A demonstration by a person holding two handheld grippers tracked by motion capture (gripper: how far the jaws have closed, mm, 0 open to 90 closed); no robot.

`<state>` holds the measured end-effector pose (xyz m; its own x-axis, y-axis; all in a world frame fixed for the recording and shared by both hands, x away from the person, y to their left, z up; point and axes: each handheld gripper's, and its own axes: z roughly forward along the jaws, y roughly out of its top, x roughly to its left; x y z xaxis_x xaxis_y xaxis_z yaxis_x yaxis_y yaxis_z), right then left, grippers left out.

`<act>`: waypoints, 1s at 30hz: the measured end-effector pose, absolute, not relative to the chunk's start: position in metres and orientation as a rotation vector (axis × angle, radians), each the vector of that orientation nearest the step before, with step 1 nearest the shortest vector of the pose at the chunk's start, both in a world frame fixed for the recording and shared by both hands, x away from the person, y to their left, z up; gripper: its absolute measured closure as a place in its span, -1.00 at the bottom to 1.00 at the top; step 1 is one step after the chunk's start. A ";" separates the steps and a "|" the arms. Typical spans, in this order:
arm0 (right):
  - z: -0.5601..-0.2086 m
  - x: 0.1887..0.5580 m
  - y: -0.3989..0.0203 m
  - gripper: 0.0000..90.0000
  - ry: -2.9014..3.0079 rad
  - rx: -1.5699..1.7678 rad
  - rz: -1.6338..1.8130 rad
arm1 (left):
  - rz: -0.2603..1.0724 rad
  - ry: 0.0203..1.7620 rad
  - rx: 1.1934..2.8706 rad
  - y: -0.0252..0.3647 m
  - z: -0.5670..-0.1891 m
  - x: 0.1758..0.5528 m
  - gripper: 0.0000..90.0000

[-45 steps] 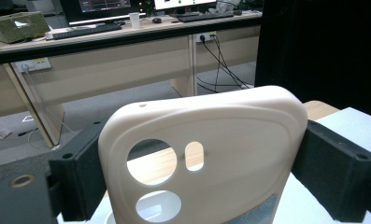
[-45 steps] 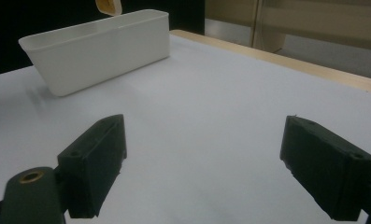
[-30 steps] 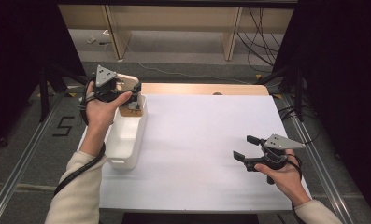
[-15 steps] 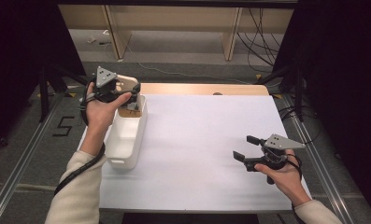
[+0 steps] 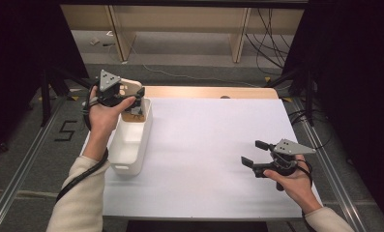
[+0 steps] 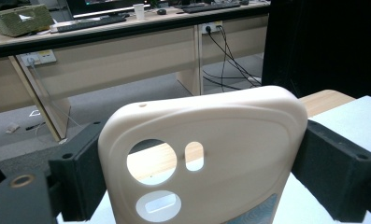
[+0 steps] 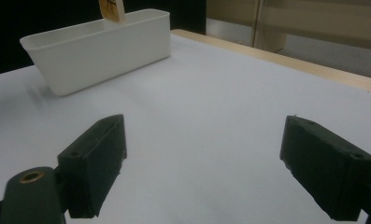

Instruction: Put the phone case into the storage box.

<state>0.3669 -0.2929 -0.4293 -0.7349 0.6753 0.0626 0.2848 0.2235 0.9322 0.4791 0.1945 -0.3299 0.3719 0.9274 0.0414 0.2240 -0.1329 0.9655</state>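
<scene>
Surface: white table top (image 5: 204,159) under both my tools, with a wooden strip (image 5: 209,92) along its far edge.
Right gripper: my right gripper (image 5: 258,153) sits low near the table's right edge, its jaws spread wide with nothing between them; I see bare white sheet between and ahead of them.
Open room: from those jaws across to the bin I see clear table, well apart from anything.
Bin: white bin (image 5: 131,140) lies lengthwise along the left edge, ahead of the right jaws; its near part looks empty to me.
Left gripper: my left gripper (image 5: 134,96) is over the bin's far end, jaws clamped on the two side edges of a cream phone case (image 6: 206,154).
Case: it stands upright between the jaws, camera cut-outs showing, its lower end dipping into the bin's far end; I cannot tell if it touches the bottom.
Beyond: grey floor, desk legs and cables past the far edge.
</scene>
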 end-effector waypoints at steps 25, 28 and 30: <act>-0.429 0.367 -0.293 -0.65 2.149 0.890 1.521 | 0.857 1.066 1.628 0.199 -0.341 0.486 -0.74; -0.429 0.367 -0.293 -0.65 2.148 0.887 1.526 | 0.856 1.065 1.634 0.198 -0.343 0.487 -0.74; -0.429 0.366 -0.292 -0.65 2.151 0.885 1.524 | 0.855 1.064 1.640 0.198 -0.344 0.488 -0.74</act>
<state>0.3665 -0.2924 -0.4289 -0.7394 0.6701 0.0647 0.2830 0.2222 0.9330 0.4877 0.1980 -0.3443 0.3724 0.9267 0.0508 0.2486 -0.1524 0.9565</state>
